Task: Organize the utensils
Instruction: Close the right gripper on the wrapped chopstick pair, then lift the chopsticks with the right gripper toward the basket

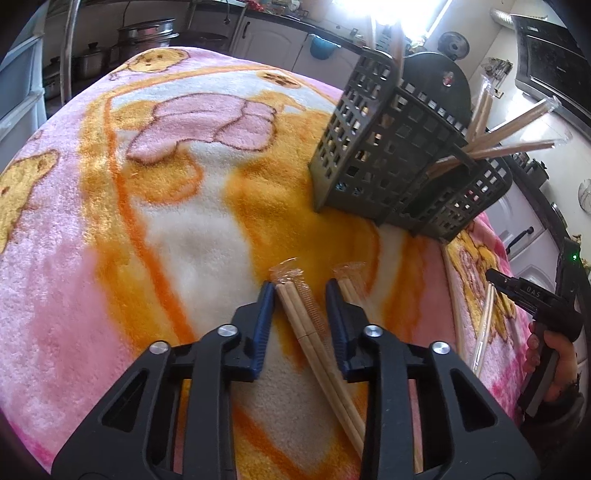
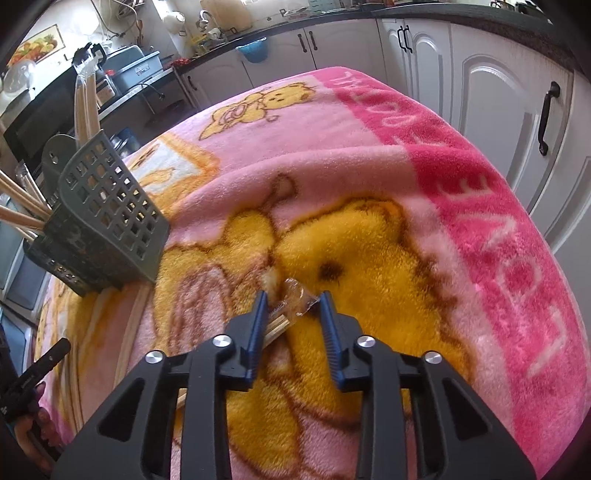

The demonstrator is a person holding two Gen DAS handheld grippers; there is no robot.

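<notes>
Tongs (image 1: 300, 286) straddling wrapped chopsticks (image 1: 295, 295), blanket (image 1: 184, 229)

Open blanket (image 1: 110, 258) stretches left of the grey utensil basket (image 1: 388, 155). Wrapped chopsticks (image 1: 513, 140) fan from its top, crowding the approach.

We see white kitchen cabinets (image 2: 498, 110) with dark handles on the right, a dark countertop (image 2: 295, 22) beyond, and a bright window (image 1: 388, 11) far off.
</notes>
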